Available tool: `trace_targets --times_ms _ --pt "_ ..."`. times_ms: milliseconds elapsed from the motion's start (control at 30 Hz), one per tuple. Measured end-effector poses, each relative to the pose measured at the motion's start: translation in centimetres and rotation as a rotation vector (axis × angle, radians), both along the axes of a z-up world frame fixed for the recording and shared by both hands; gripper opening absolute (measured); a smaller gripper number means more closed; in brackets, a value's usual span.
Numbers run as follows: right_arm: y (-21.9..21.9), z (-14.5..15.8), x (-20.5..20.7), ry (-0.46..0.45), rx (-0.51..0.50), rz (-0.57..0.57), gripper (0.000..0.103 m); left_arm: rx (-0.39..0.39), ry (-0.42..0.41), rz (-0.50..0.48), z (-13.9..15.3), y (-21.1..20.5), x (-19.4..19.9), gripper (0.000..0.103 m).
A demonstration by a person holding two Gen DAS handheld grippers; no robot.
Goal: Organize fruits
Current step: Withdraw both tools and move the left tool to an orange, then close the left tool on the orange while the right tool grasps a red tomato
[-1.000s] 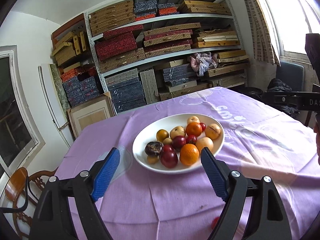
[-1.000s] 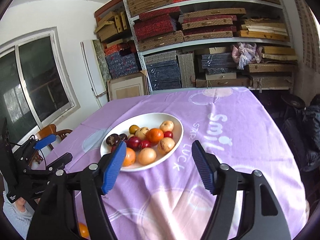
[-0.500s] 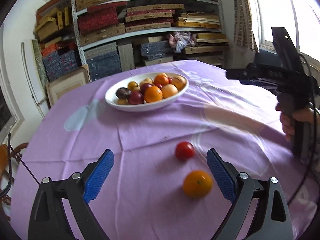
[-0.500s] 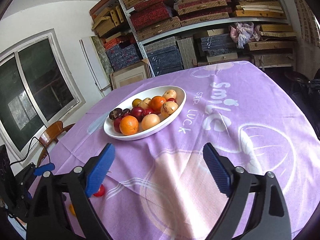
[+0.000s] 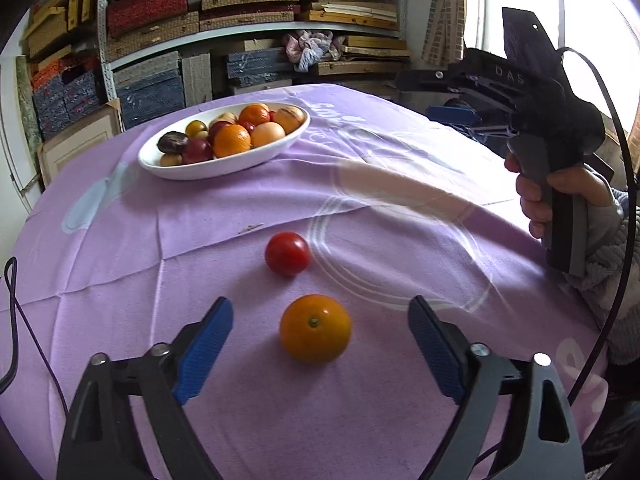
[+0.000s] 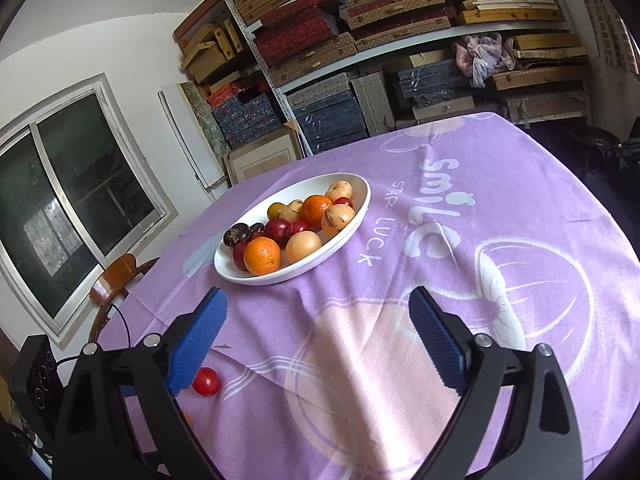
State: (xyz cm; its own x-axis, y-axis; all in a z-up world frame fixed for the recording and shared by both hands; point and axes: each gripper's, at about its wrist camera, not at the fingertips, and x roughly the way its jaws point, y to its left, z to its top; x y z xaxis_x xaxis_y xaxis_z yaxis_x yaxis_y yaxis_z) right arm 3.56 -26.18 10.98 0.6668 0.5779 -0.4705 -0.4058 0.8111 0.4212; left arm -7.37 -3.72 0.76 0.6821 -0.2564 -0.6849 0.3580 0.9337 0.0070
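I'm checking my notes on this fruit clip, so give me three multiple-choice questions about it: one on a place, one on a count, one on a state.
1. Where is the loose orange?
A. In the bowl
B. On the cloth between the left gripper's fingers
C. On a shelf

2. How many fruits lie loose on the purple tablecloth?
A. Two
B. Four
C. None

3. What is the right gripper doing?
A. Gripping a tomato
B. Open, holding nothing
C. Shut

Answers: 1 B, untouched between blue pads; 2 A, orange and red tomato, rest in white bowl; 3 B, only cloth between fingers.
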Motion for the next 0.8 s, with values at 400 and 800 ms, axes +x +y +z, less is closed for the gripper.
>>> trace_targets --times_ms 400,800 --pt "0.7 0.0 -0.3 -0.001 -0.017 0.020 0.090 0.000 0.083 -0.025 -1.2 -0.3 0.5 0.048" --pt "3.0 -0.9 -0.7 -0.018 -0.115 0.073 0.090 0.018 0.014 0.115 0.5 3.7 -0.1 0.038"
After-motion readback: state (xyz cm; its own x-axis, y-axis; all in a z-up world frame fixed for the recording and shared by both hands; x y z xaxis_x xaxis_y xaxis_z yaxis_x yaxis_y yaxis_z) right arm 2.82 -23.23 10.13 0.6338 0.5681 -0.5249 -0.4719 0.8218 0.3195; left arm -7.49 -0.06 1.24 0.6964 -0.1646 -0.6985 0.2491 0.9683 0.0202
